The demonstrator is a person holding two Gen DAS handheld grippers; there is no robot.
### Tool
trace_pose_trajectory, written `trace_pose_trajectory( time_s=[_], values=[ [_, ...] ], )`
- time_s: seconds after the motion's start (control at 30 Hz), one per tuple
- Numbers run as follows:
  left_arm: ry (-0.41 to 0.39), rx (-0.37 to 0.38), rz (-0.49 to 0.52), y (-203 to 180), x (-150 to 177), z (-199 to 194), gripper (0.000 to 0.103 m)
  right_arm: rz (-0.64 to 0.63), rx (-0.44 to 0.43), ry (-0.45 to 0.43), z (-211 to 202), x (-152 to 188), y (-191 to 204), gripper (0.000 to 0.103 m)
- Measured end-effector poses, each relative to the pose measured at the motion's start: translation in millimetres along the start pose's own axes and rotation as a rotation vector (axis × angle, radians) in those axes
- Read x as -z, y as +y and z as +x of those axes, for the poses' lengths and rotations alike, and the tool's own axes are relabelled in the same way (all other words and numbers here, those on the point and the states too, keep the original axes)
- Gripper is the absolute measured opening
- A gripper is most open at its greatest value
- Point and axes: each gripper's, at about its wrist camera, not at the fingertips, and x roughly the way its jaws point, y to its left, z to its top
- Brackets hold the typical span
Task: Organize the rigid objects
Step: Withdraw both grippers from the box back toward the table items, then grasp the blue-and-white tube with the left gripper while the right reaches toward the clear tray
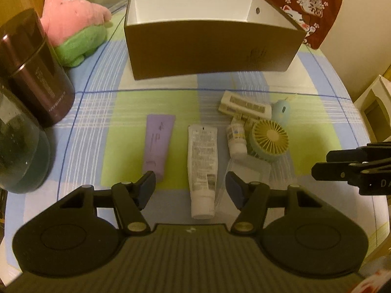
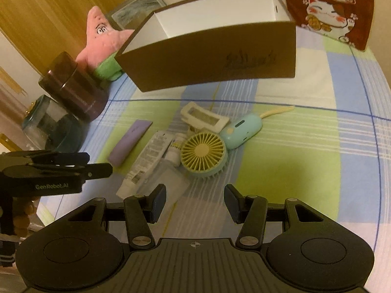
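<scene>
An open brown box [image 1: 212,48] [image 2: 215,66] with a white inside stands at the back of the table. In front of it lie a purple tube [image 1: 158,144], a white tube [image 1: 202,168], a small white bottle [image 1: 235,139], a yellow-and-teal hand fan [image 1: 268,139] [image 2: 204,153], a cream clip-like piece [image 1: 244,106], a pale blue gadget [image 2: 242,129] and a clear plastic case [image 2: 168,178]. My left gripper [image 1: 190,188] hangs open over the white tube's capped end, pads clear of it. My right gripper [image 2: 195,200] is open and holds nothing, just short of the fan.
A pink star plush [image 1: 73,17], a dark brown canister [image 1: 34,73] and a glass jar [image 1: 19,151] crowd the left side. A red cloth with a lucky cat [image 2: 330,7] stands behind the box on the right. The checked tablecloth [image 2: 305,151] is bare right of the fan.
</scene>
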Motion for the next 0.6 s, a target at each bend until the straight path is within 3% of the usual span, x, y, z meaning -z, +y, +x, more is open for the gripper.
trace_pose_trajectory(
  time_s=[0.6],
  values=[
    [0.064, 0.035, 0.029, -0.8, 13.9, 43.3, 0.047, 0.061, 0.017, 0.054, 28.1, 4.8, -5.5, 0.053]
  ],
)
